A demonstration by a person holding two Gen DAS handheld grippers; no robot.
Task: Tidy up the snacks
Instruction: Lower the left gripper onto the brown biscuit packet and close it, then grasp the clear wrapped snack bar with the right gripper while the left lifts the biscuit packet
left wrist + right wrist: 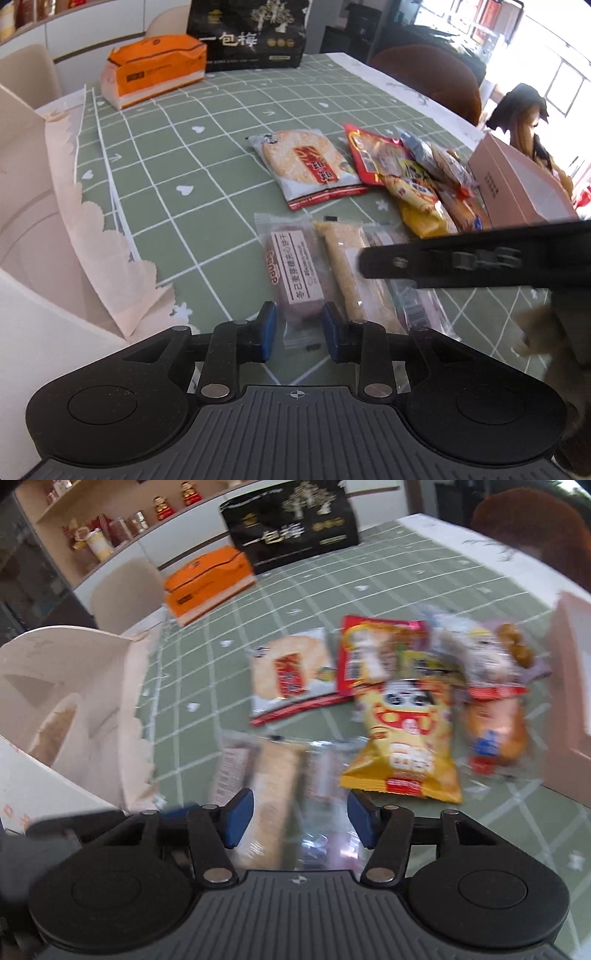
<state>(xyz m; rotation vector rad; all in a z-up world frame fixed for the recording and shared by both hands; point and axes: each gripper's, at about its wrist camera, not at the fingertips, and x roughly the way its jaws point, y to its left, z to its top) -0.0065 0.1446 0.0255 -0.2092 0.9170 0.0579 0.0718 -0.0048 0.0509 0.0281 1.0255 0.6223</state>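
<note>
Snack packets lie on the green checked tablecloth [177, 162]. My left gripper [299, 330] is open, its blue pads either side of the near end of a purple bar packet [295, 273], just above it. Beside that lie a pale sesame bar [343, 266] and a clear packet [413, 306]. A rice cracker pack [306, 166], a red packet [373, 155] and a yellow chip bag [421, 199] lie beyond. My right gripper [301, 818] is open and empty above the sesame bar [273, 786] and the clear packet [325, 775], with the yellow chip bag [406, 738] ahead. The right gripper's black arm [480, 258] crosses the left view.
A white cardboard box [44, 192] with open flaps stands at the left, also in the right wrist view [74, 701]. A pink box [524, 184] stands at the right. An orange tissue pack [155, 70] and a black bag [251, 33] sit at the far edge. Chairs surround the table.
</note>
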